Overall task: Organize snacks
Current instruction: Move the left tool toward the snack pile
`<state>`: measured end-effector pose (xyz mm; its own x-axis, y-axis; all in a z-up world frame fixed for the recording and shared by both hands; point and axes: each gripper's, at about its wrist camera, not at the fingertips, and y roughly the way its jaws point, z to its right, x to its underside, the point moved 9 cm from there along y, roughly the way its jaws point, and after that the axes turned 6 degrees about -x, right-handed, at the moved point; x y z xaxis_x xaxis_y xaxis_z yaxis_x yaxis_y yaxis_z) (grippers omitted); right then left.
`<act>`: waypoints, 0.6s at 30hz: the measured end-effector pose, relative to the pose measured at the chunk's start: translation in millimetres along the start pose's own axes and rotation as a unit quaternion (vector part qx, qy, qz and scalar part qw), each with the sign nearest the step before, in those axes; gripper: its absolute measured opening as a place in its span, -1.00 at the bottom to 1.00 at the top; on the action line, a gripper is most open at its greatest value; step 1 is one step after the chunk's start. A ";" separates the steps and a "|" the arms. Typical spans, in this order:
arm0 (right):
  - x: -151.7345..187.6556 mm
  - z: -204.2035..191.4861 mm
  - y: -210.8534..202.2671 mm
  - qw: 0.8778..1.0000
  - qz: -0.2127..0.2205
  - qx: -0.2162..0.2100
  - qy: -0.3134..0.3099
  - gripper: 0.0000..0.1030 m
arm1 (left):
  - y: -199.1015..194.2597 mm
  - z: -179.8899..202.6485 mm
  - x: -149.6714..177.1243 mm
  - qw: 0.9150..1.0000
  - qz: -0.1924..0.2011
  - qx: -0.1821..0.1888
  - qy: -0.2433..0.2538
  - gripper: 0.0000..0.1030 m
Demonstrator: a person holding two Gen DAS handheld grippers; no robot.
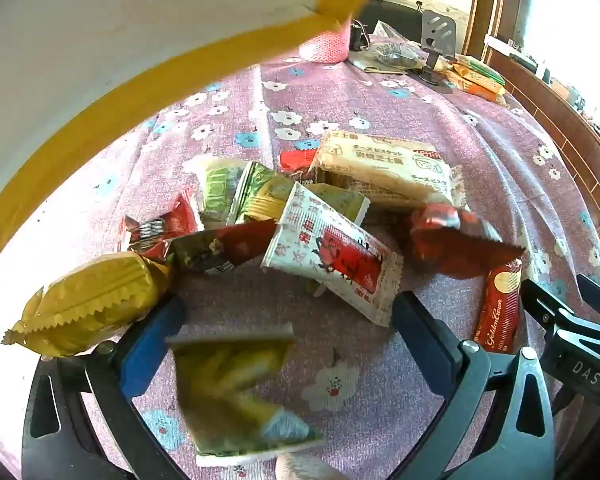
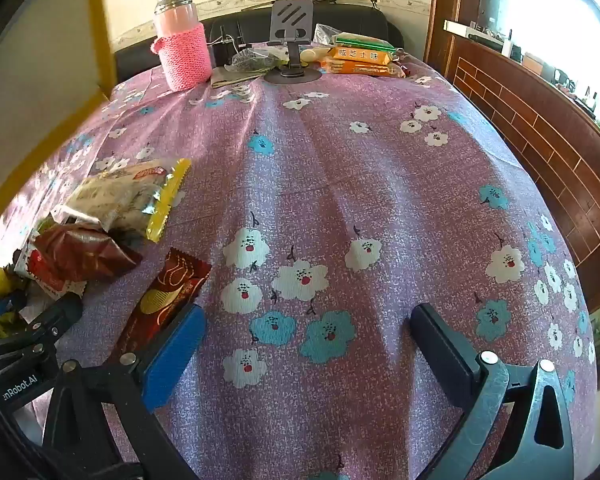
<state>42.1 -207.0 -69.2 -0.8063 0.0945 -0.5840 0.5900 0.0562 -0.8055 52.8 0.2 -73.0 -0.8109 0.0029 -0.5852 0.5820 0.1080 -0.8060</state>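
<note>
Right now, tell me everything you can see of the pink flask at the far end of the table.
The pink flask stands upright at the far left end of the table, on the flowered cloth. Its body looks like pink translucent plastic, topped by a silvery metal cap. A pink knitted sleeve, with a small loop on its left side, wraps the lower body. It stands in front of a dark sofa, left of a folded tan item and a grey phone stand, apparently touching neither. In the left wrist view a yellow frame hides all but the sleeve's base.

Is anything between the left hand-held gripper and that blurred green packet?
Nothing visible. The green packet lies between the open fingers of the left hand-held gripper on the floral cloth; the snack pile sits beyond it.
</note>
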 end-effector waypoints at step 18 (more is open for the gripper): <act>-0.3 0.1 -0.1 1.000 0.002 0.002 -0.001 1.00 | -0.3 0.2 -0.4 1.000 0.002 0.001 -0.001 1.00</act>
<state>42.2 -207.1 -68.9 -0.8040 0.0920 -0.5875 0.5931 0.0526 -0.8034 53.0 -0.1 -72.5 -0.8082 0.0009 -0.5889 0.5857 0.1056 -0.8036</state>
